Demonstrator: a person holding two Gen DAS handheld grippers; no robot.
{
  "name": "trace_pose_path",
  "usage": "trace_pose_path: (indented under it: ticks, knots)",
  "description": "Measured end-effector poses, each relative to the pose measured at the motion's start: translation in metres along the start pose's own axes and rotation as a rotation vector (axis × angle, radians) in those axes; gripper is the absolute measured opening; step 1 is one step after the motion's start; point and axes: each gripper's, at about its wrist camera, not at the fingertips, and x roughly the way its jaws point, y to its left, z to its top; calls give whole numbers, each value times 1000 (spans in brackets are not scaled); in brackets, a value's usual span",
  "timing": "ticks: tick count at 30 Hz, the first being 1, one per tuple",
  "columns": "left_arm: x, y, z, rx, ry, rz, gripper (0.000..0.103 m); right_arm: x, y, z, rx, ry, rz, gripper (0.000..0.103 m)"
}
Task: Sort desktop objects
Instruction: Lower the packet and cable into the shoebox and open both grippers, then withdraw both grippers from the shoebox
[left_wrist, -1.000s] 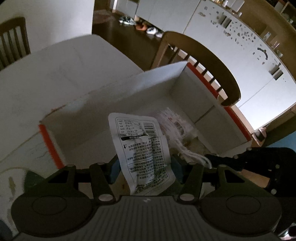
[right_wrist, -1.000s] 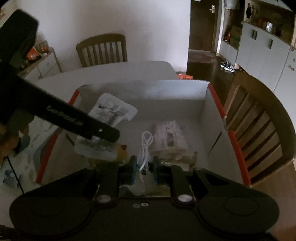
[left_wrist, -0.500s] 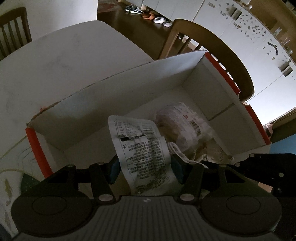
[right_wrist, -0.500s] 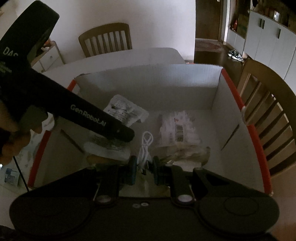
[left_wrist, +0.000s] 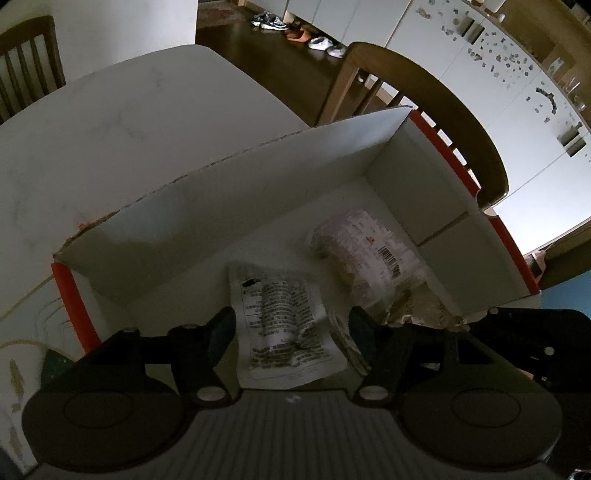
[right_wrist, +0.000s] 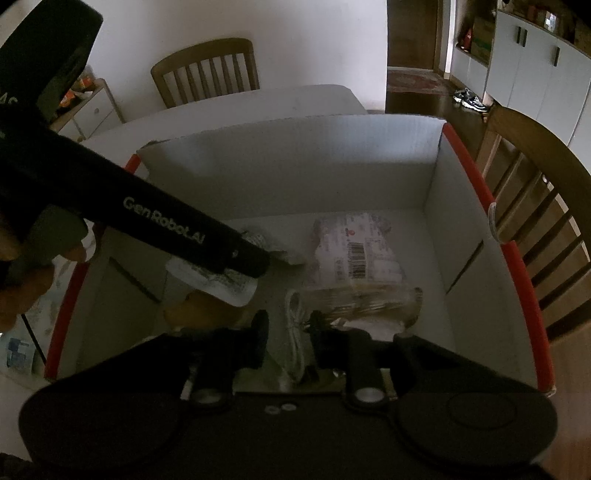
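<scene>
A white cardboard box (left_wrist: 221, 221) (right_wrist: 295, 166) with red edges stands on the table. My left gripper (left_wrist: 291, 328) reaches into it with its jaws opening. The white printed packet (left_wrist: 284, 317) (right_wrist: 221, 284) lies loose between the fingers, and the pads do not press on it. My right gripper (right_wrist: 290, 338) is also inside the box, jaws opening. A white cable (right_wrist: 295, 332) lies between its fingers, free of the pads. A pink packet with a barcode (left_wrist: 369, 254) (right_wrist: 354, 254) rests on the box floor further in.
A clear bag of brownish contents (right_wrist: 369, 302) lies beside the cable. A wooden chair (left_wrist: 443, 122) (right_wrist: 535, 221) stands close to the box's right side and another (right_wrist: 207, 70) at the table's far end. A person's hand (right_wrist: 22, 273) holds the left gripper's handle.
Both pairs of jaws have spread. The printed packet has sunk from upright in the left gripper to lying low in the box. The right fingers have parted from the cable.
</scene>
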Motion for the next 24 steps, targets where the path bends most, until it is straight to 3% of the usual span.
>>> trace_pose_path:
  ticks: [16,19,21,24]
  knots:
    - [-41,-4,-20,8,-69,-52,67,-35,4,0,-13,-55,11,30]
    - [-52,-3,-27,15,-90,-58,67,-44,8,-2,-17,-69,12,34]
    - [-60,-3,-33,16,-106,-68,67,-50,11,-3,-16,-82,12,48]
    - [-71,-1,-42,15,-127,-84,67,-58,17,-6,-21,-96,16,49]
